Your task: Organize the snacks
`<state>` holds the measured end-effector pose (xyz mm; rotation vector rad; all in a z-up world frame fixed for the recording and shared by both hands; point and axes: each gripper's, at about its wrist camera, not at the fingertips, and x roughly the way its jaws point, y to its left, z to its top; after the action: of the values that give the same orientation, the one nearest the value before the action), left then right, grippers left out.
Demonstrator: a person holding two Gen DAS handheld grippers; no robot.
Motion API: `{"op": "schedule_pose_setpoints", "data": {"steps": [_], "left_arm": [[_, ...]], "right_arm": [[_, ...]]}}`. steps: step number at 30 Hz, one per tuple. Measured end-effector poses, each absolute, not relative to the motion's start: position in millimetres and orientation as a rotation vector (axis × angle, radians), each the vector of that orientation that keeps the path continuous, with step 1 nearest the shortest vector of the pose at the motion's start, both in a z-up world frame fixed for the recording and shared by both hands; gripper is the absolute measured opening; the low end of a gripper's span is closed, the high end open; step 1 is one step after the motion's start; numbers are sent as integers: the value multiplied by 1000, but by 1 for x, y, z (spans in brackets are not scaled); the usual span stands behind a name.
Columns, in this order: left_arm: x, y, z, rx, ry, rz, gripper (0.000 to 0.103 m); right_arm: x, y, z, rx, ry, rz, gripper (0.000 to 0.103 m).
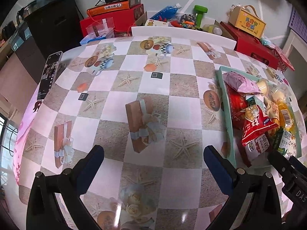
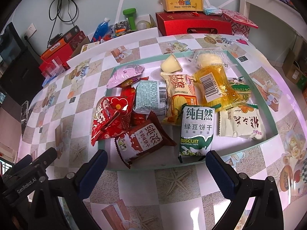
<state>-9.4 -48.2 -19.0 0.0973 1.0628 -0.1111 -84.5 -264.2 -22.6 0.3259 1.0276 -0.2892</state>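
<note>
Looks basically done: the crinkly snack packets (image 2: 195,132) are all piled in the shallow mint-green tray (image 2: 268,103), both tools (left (image 1: 153,159), right (image 2: 156,163)) wide open and empty.

So the tray (image 2: 272,132) sits on the table (image 2: 172,187), packed with snack packets. Biscuit pack (image 2: 196,132) is at the front edge, cookie pack (image 2: 143,141) to its left, jelly cup (image 2: 170,64) at the back. Gift boxes (image 2: 193,25) sit behind the table.
</note>
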Motion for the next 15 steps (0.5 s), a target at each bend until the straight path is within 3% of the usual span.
{"op": "schedule_pose_setpoints", "data": {"steps": [15], "left_arm": [[-8,-48,-22,122,1079,-109,103]], "right_arm": [[-85,-266,-22,332,1025,-302,103]]}}
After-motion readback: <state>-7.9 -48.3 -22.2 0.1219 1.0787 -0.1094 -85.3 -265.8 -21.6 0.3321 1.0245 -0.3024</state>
